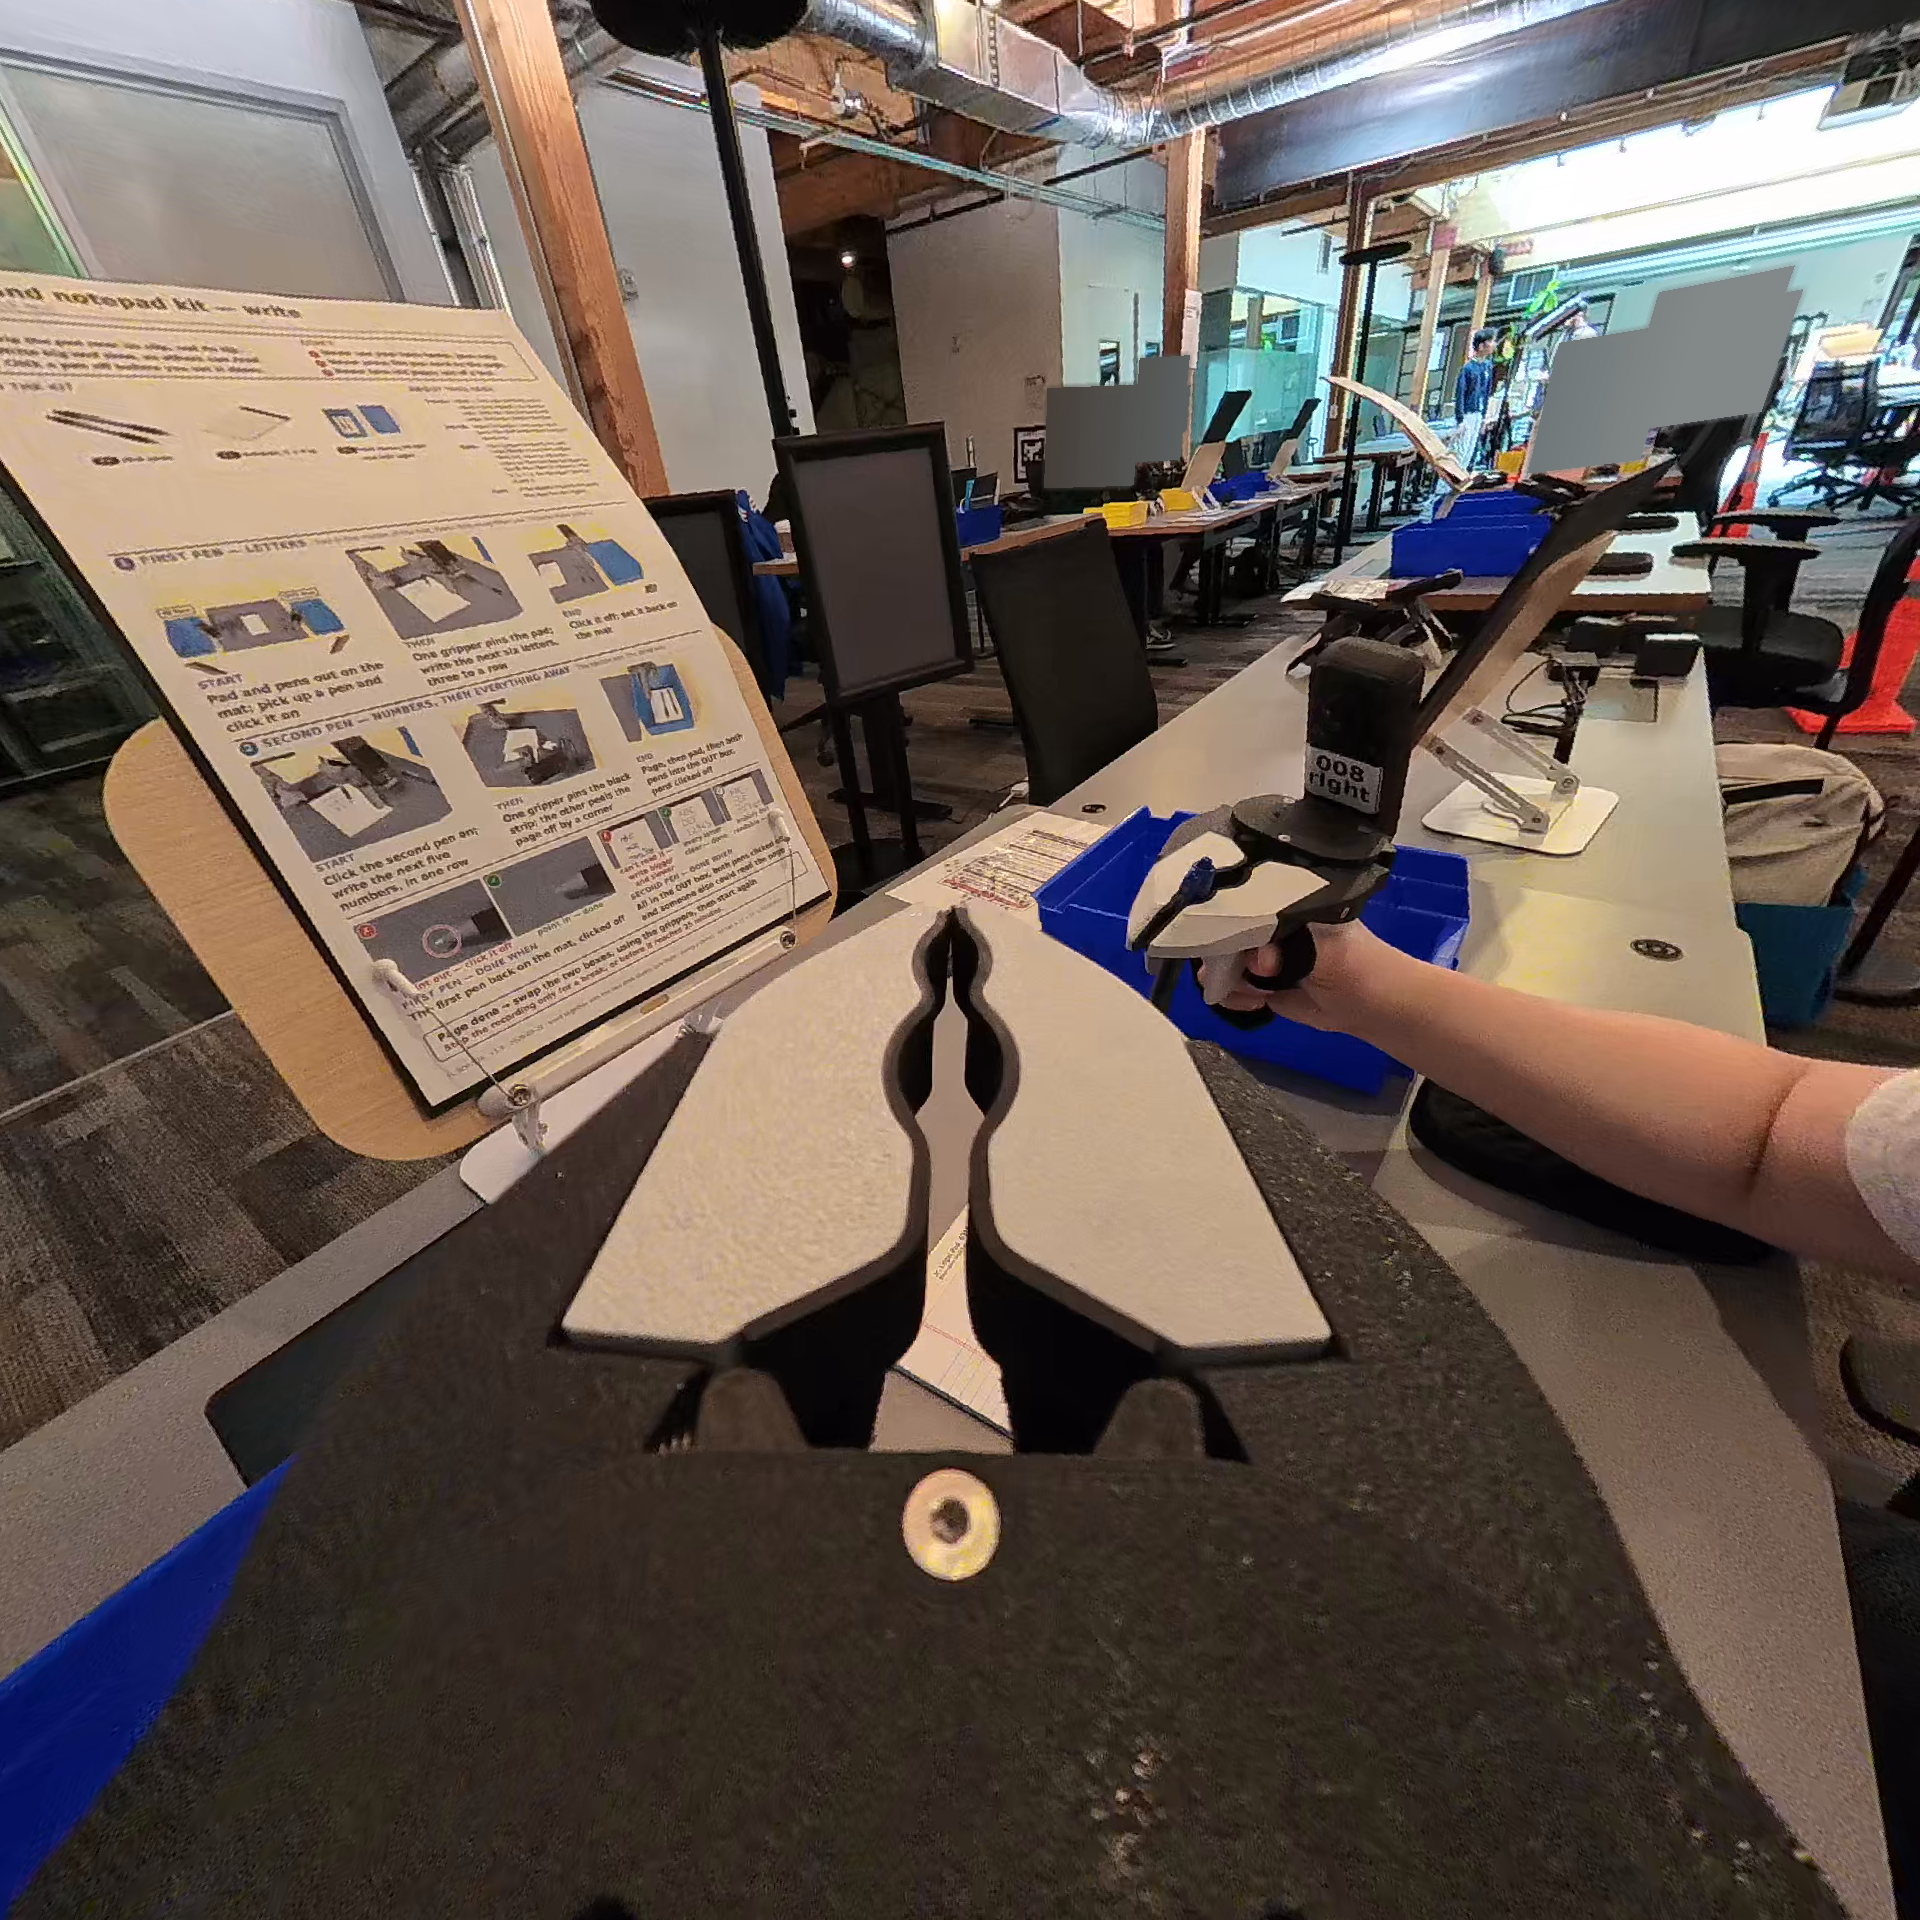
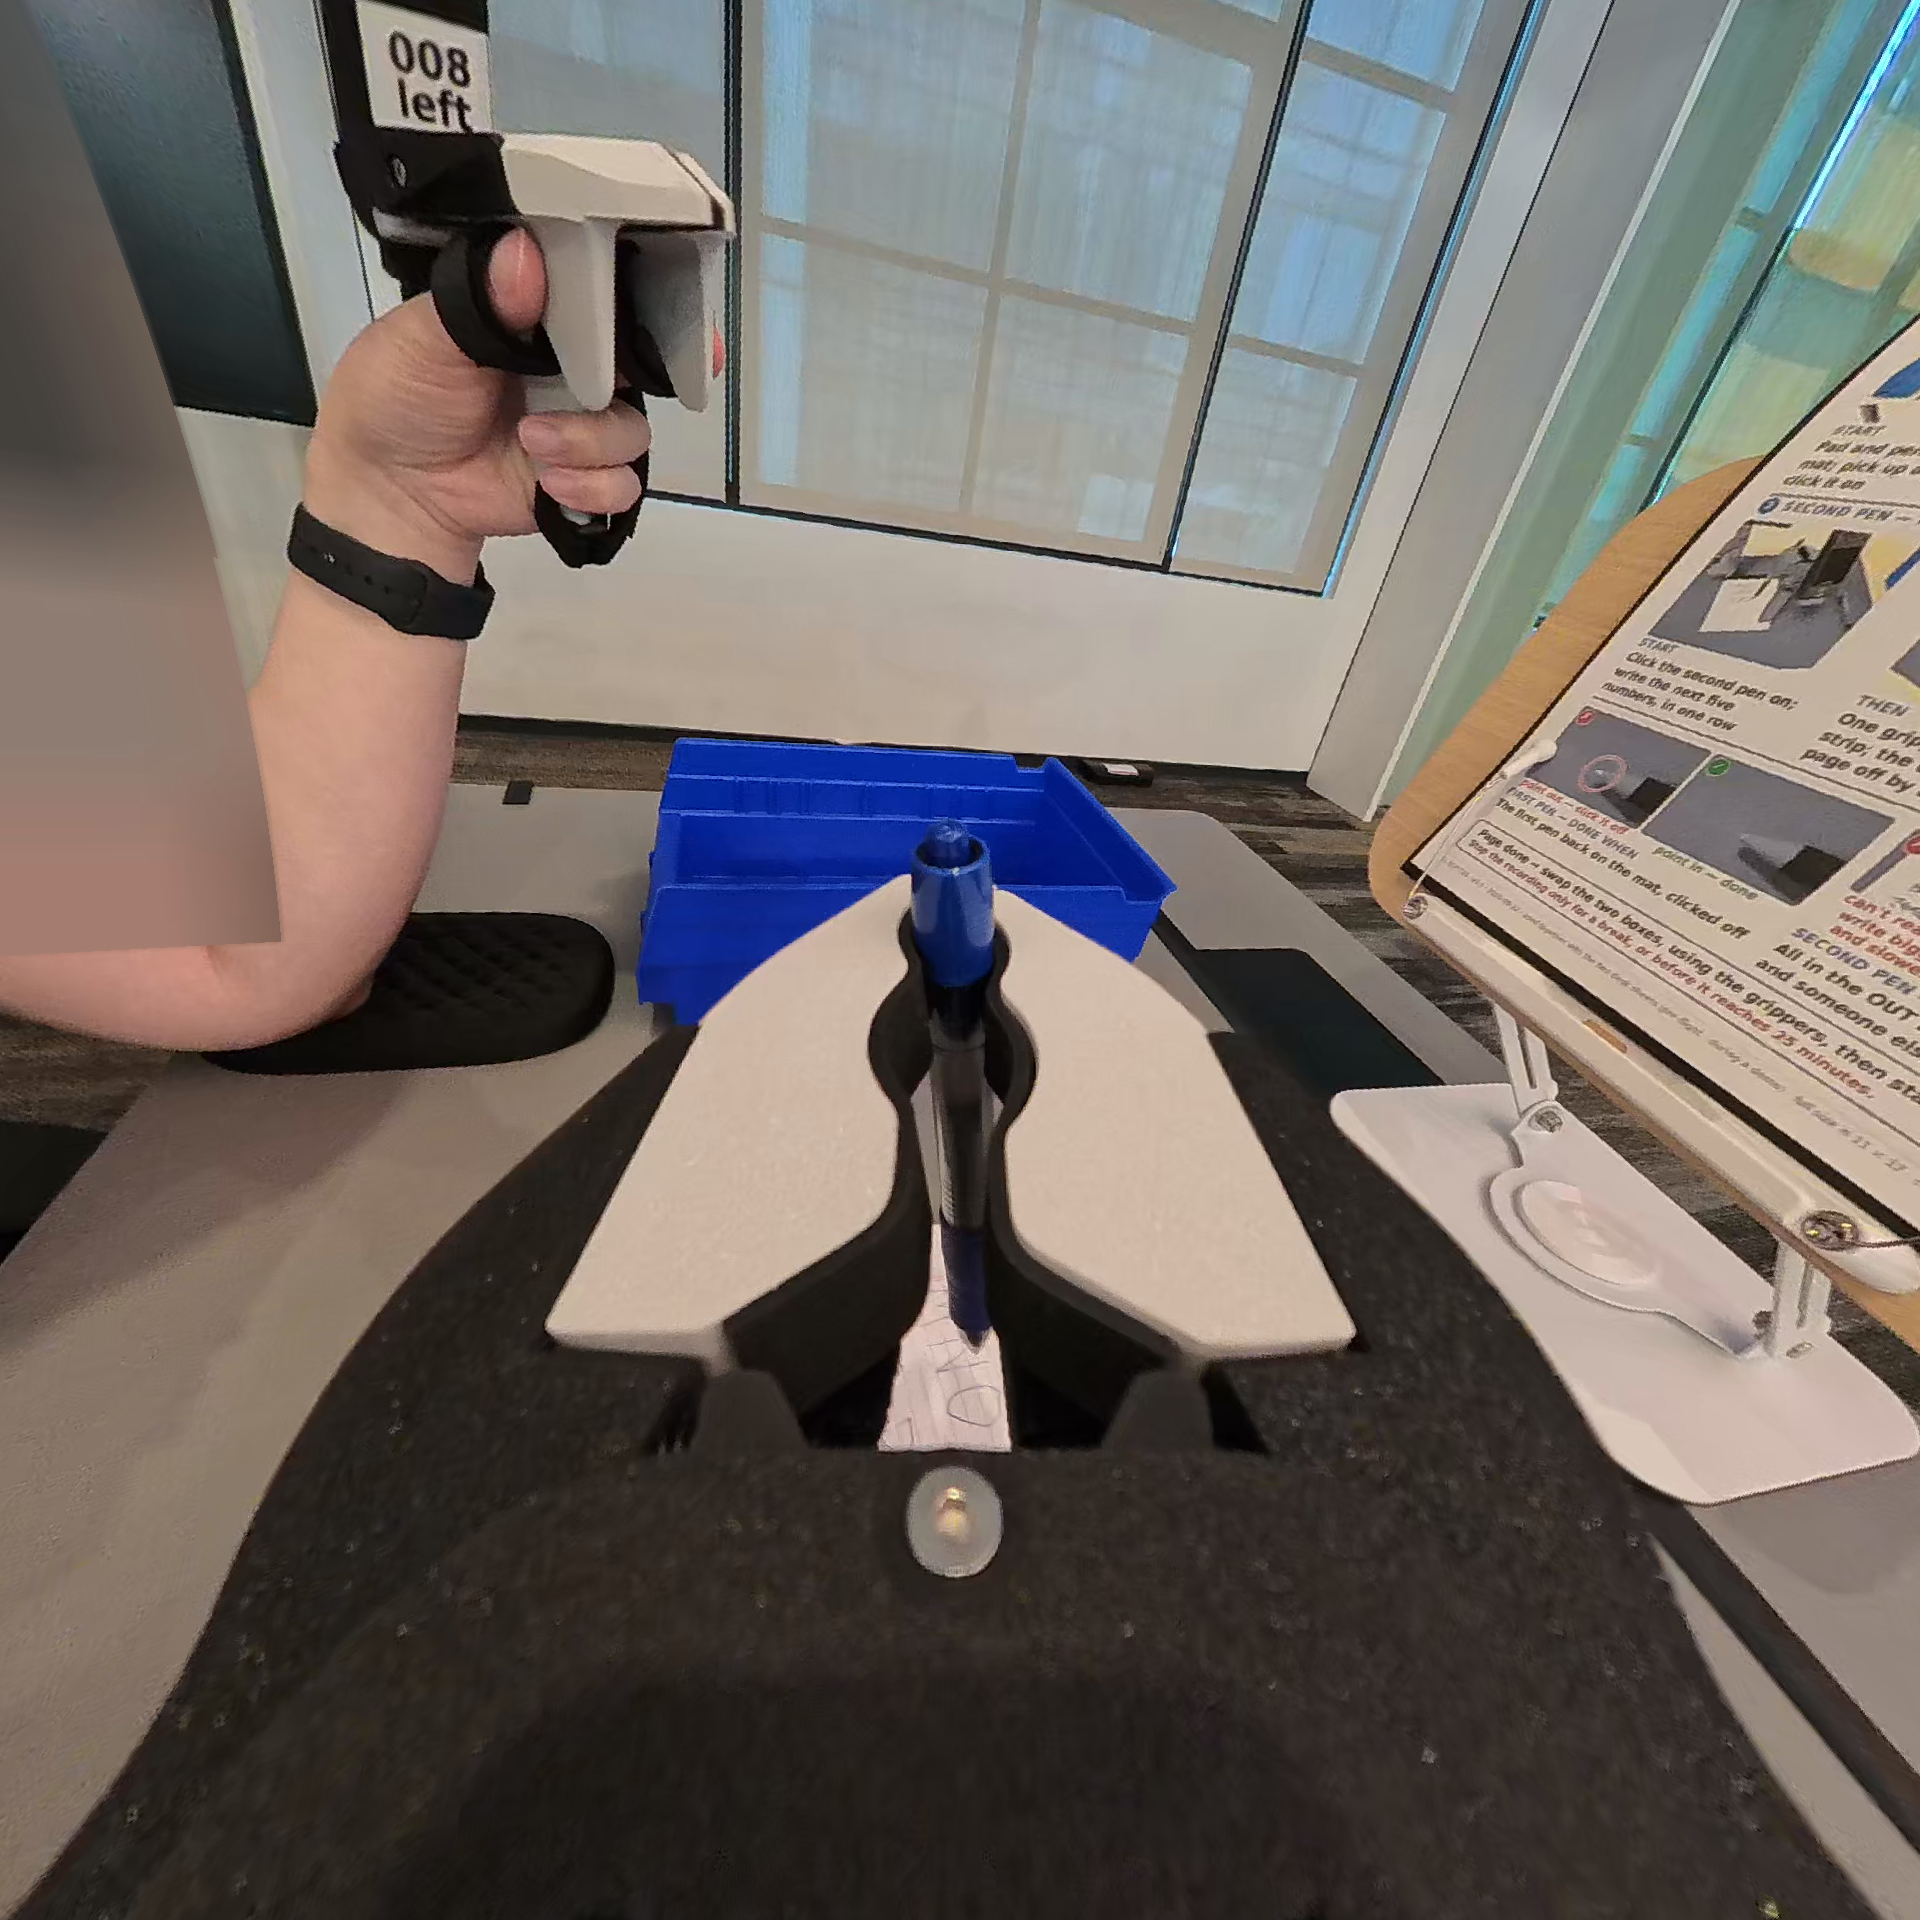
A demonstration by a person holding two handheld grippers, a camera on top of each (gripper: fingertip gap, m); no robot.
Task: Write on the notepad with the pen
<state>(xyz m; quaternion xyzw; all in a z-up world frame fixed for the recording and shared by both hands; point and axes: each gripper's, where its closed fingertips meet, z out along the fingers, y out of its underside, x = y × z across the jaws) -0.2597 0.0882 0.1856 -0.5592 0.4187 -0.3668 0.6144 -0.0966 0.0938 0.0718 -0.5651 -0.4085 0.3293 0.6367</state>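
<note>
My right gripper [image 2: 951, 906] is shut on a blue pen [image 2: 948, 935], held upright between its fingers. The pen's tip rests on the white notepad [image 2: 940, 1397], which shows handwriting in the gap under the fingers. My left gripper [image 1: 954, 923] is shut and empty, its fingertips touching. A strip of the notepad [image 1: 951, 1340] shows far below it. In the right wrist view the left gripper [image 2: 707, 223] is held high in the air in a hand. The left wrist view shows the right gripper [image 1: 1153, 920] with the pen's blue end [image 1: 1200, 878] sticking up.
A blue bin [image 2: 894, 831] stands on the grey table behind the pad, and another blue bin [image 1: 1091, 904] behind the right gripper. An instruction board on a white stand [image 1: 416, 675] [image 2: 1714, 831] stands at the far edge. A black wrist rest [image 2: 468, 982] lies under the forearm. The tips of one gripper are about 20 centimetres away from the tips of the other.
</note>
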